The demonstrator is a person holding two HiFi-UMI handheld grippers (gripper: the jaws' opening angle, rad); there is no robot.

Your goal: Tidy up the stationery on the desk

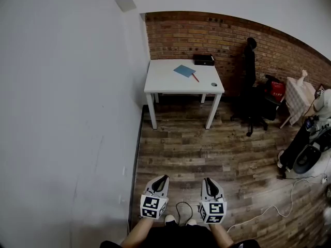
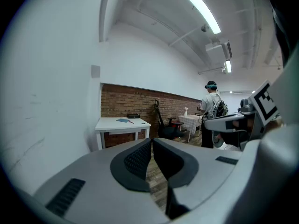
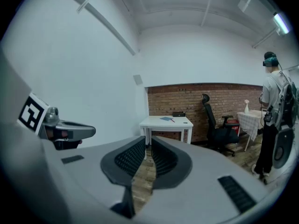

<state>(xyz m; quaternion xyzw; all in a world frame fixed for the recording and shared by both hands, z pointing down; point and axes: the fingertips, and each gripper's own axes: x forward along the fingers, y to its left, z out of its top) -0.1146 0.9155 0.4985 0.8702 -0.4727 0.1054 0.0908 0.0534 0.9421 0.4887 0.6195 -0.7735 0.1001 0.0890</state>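
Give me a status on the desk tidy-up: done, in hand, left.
Done: nothing yet. In hand: nothing; the left tongs and right tongs are shut and empty, well short of the white desk. Left: everything; the blue notebook, red pen and small round item lie loose on it, the black box at its back edge.

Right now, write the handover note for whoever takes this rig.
Left tool: shut, empty, held low in front of the body.
Right tool: shut, empty, beside the left.
Desk: across the wood floor, against the brick wall, out of reach from here.
On it: blue sheet, red pen at its edge, black box at the back, small round item near the front right corner.
Done: nothing, by the look of it; the items lie loose.
Left: walk over, then tidy the stationery.
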